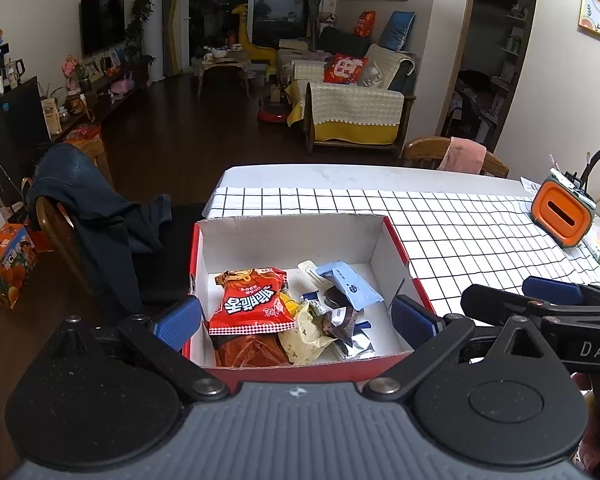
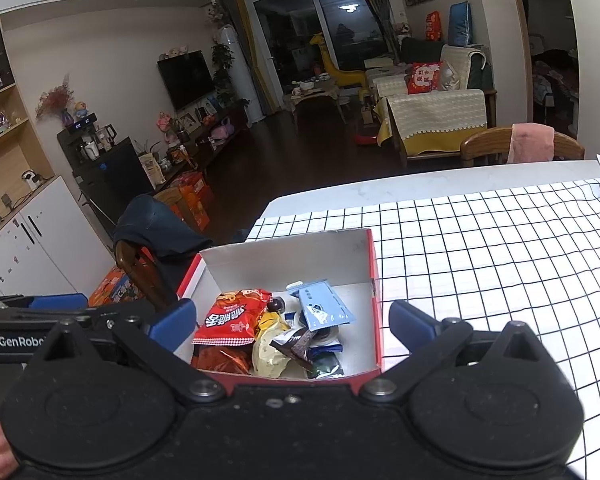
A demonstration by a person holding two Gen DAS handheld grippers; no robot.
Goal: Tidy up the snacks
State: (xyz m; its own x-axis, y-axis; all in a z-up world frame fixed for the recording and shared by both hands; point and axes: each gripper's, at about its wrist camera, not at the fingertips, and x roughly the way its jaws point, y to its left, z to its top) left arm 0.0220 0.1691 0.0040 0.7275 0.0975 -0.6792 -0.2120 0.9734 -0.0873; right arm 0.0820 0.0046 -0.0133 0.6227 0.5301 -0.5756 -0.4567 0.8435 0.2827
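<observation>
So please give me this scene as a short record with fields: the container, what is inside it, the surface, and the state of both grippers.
container: red box, white inside, lid off
contents: red snack bag, light blue packet, cream wrapper, dark foil packets, all piled loosely
surface: table with black-and-white grid cloth
left gripper: open, holding nothing, above the box
right gripper: open, holding nothing, above the box

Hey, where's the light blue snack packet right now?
In both wrist views, the light blue packet lies inside the red box, toward its right side, right of the red chip bag.
</observation>
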